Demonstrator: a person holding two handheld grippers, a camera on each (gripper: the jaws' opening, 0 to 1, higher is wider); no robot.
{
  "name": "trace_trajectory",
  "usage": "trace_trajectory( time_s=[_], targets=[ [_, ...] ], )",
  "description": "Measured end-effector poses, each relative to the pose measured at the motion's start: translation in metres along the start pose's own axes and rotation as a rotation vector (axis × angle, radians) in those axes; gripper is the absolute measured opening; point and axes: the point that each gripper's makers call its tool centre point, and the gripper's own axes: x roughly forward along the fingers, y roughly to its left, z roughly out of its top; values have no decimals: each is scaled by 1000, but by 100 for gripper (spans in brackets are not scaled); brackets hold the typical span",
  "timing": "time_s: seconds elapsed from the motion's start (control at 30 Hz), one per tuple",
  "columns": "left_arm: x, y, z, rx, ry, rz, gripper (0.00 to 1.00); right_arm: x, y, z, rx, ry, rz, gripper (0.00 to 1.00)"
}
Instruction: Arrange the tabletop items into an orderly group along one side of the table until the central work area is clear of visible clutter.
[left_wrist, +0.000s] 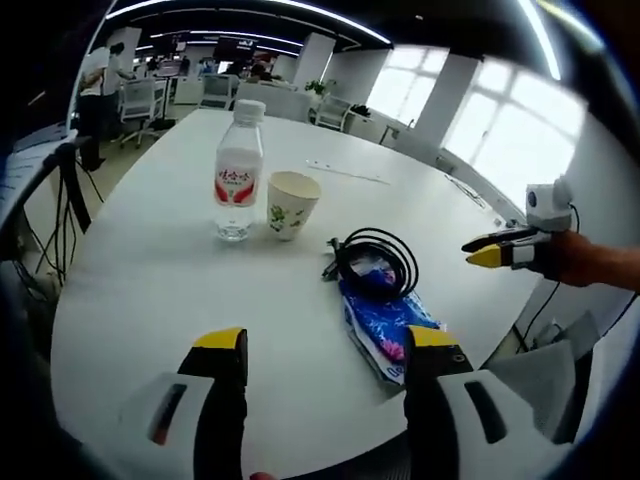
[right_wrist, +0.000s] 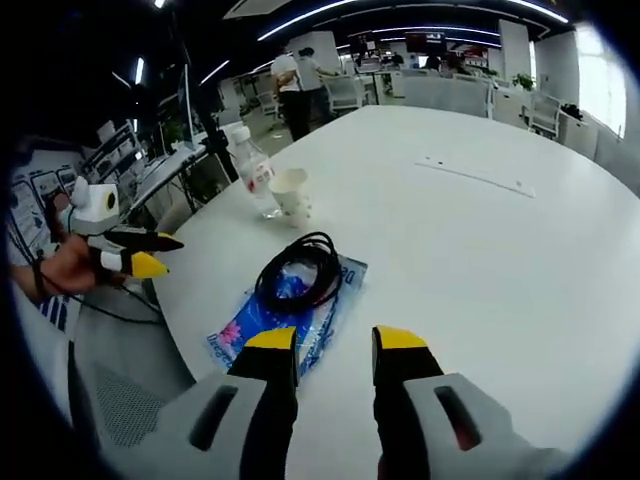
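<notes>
Big white desk w/ items grouped toward one edge: blue printed pouch lying flat, black coiled cable resting on top of its far end, clear water bottle upright w/ white cap & red label, paper cup upright just beside the bottle, the two apart from the pouch. Left gripper hangs over the near desk edge, fingers spread wide, holding nothing, pouch just ahead of the rt finger. Right gripper over the desk w/ cable & pouch just ahead, fingers apart w/ a narrower gap, empty; each gripper also seen off the desk edge in the other's view, held in a hand.
</notes>
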Motion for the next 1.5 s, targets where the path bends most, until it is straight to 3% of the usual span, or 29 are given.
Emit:
trace_trajectory(
  time_s=[0.37, 0.8, 1.07, 1.5],
  targets=[
    [-4, 2, 5, -19, -25, 28, 63, 28, 4, 11, -5, 31, 53, 28],
    [-10, -2, 1, -39, -29, 43, 63, 55, 3, 26, 61, 19, 97, 30],
    [-16, -1, 3, -37, -34, 56, 64, 71, 4, 28, 104, 24, 114, 32],
    [-20, -2, 4, -43, -45, 62, 64, 96, 9, 21, 100, 81, 125, 36]
  ],
)
